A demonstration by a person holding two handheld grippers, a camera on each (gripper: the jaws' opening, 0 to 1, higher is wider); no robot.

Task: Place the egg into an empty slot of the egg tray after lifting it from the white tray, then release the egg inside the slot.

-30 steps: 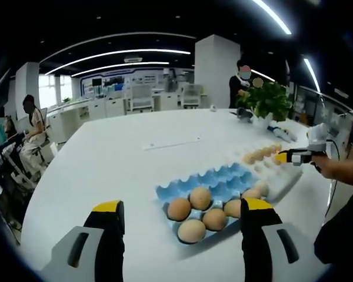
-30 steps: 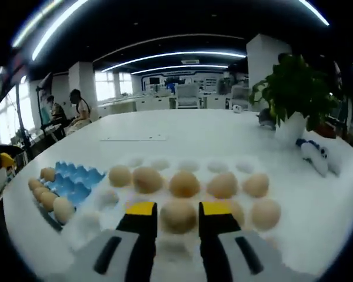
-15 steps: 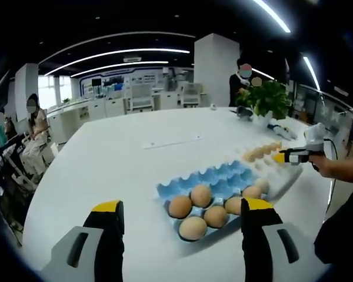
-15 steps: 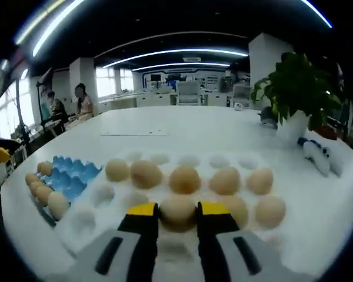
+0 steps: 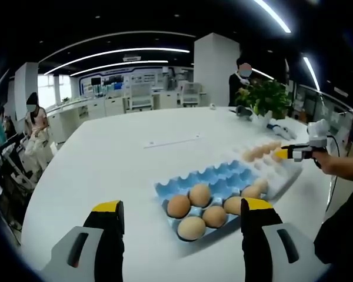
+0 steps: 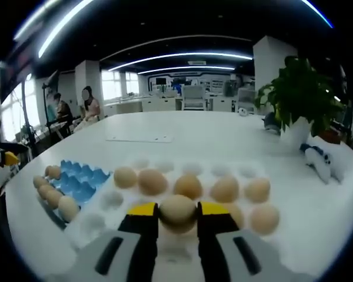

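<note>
The right gripper [image 6: 177, 214] pinches a brown egg [image 6: 177, 211] between narrow jaws, just above the white tray [image 6: 165, 254], probably lifted for carrying; other eggs sit in that tray's hollows. The left gripper [image 5: 181, 210] hangs wide apart near the blue egg tray [image 5: 215, 177], which holds several eggs and has free slots

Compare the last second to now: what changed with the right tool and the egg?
The right tool closed on the egg and lifted it off the white tray; the tray's other eggs now sit lower behind it. The left tool stayed open and idle, and the blue egg tray with its eggs is unchanged.
</note>
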